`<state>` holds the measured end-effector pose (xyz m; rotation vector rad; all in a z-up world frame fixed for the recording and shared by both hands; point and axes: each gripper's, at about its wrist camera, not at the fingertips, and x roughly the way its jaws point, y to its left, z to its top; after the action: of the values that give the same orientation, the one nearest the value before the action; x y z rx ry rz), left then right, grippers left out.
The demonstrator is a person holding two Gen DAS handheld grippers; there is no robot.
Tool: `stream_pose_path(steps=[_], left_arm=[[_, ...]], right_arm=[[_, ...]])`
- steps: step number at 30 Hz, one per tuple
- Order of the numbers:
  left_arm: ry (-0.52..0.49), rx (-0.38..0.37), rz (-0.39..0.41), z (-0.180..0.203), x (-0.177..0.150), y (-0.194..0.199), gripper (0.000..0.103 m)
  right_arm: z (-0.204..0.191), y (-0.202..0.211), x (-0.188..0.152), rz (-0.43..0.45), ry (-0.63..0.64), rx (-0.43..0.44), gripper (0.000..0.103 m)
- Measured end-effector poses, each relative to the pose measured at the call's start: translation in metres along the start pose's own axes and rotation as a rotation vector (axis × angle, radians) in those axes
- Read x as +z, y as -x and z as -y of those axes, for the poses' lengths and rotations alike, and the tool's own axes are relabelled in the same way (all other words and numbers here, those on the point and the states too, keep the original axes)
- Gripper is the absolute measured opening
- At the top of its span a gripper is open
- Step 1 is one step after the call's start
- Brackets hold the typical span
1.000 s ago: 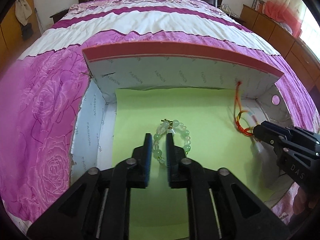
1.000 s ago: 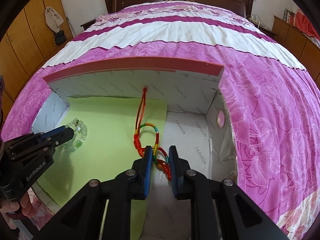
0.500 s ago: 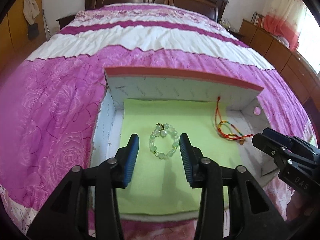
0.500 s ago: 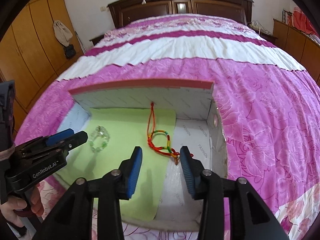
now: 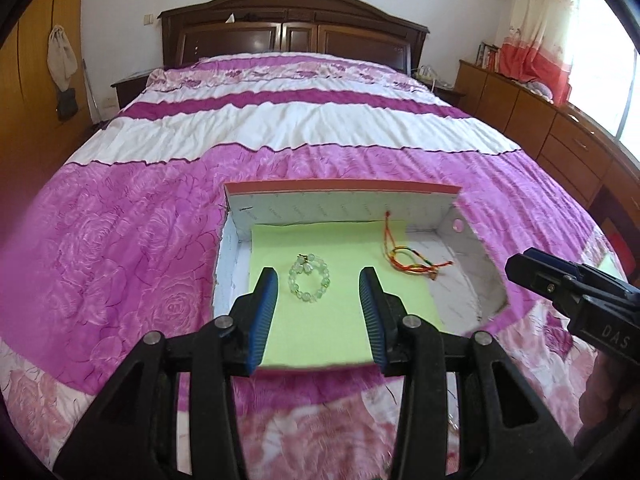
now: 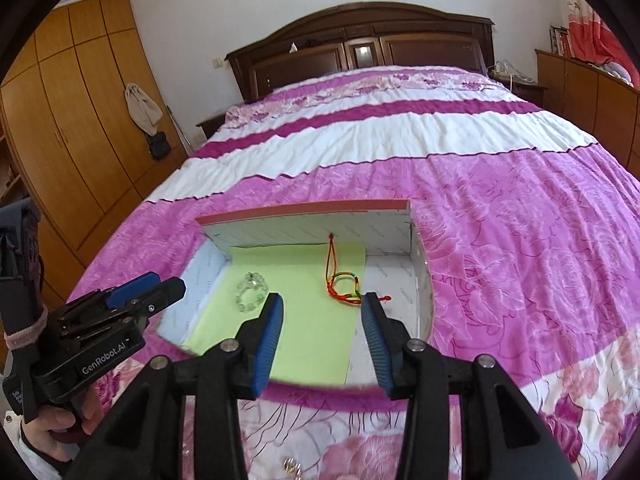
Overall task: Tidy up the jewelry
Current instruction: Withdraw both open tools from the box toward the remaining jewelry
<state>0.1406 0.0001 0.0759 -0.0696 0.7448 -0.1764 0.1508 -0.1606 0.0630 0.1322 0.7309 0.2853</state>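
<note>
Both grippers have pulled up and away from the box (image 5: 340, 208), their jaws having just been opening and now empty: left gripper (image 5: 318, 292), right gripper (image 6: 322, 312). On a pink and white bedspread (image 5: 120, 240), before a dark wooden headboard (image 5: 292, 28), the box holds a green mat (image 5: 344, 248). On it lie a green bead bracelet (image 5: 309, 283) and a red cord bracelet (image 5: 408, 258), its tail stretching toward the far wall.

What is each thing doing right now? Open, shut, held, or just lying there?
Left gripper: open, holding nothing.
Right gripper: open, holding nothing.
Bead bracelet: lying flat on the green sheet, free.
Red cord bracelet: lying loose at the sheet's edge, free.
Box: open on top.
</note>
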Motion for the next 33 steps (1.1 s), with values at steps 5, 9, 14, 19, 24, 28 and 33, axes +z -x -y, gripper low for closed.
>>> stream_pose_path(steps=[5, 9, 14, 19, 24, 28, 33], left_arm=[[-0.017, -0.021, 0.01, 0.002, -0.009, 0.026, 0.035], [-0.006, -0.033, -0.002, 0.001, -0.018, 0.039, 0.035], [-0.019, -0.033, -0.027, 0.003, -0.034, 0.052, 0.035], [-0.02, -0.048, -0.058, 0.003, -0.05, 0.059, 0.035], [-0.024, -0.038, -0.1, 0.002, -0.065, 0.06, 0.035], [-0.034, -0.038, -0.134, 0.003, -0.077, 0.058, 0.035], [-0.042, -0.03, -0.193, 0.003, -0.093, 0.051, 0.035]], right_arm=[[0.0, 0.026, -0.011, 0.013, -0.003, 0.009, 0.044], [0.001, 0.041, -0.023, -0.009, -0.003, 0.013, 0.044], [0.009, 0.053, -0.042, -0.046, -0.032, 0.006, 0.044], [0.016, 0.058, -0.063, -0.106, -0.053, -0.014, 0.044], [0.023, 0.055, -0.08, -0.158, -0.071, -0.029, 0.044], [0.028, 0.049, -0.094, -0.217, -0.096, -0.028, 0.044], [0.026, 0.039, -0.106, -0.278, -0.072, -0.06, 0.044]])
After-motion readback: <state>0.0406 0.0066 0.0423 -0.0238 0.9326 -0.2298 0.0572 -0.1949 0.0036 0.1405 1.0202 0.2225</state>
